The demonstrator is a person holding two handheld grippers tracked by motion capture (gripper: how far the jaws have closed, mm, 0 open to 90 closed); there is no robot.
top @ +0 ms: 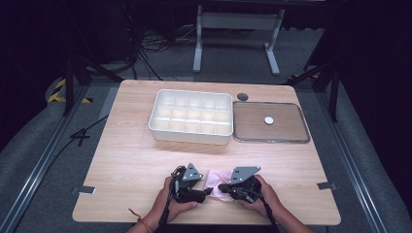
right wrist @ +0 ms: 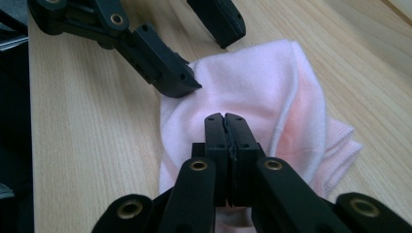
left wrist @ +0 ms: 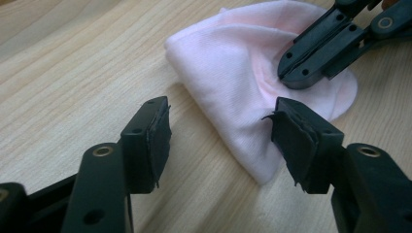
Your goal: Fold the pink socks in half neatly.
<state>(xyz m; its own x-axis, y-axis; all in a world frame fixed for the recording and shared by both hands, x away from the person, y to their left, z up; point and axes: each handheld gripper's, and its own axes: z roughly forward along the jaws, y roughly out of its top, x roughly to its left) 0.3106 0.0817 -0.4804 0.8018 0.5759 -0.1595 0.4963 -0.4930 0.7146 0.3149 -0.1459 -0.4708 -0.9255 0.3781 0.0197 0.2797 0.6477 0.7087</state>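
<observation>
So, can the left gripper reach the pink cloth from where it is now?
Probably yes: the left gripper stands open at the pink cloth edge, nothing between; the right gripper pinches elsewhere.

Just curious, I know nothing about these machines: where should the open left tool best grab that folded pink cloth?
Probably the folded pink cloth's free corner nearest the left tool, approached low along the wooden table. That edge lies flat and loose; the right tool pinches the middle.
</observation>
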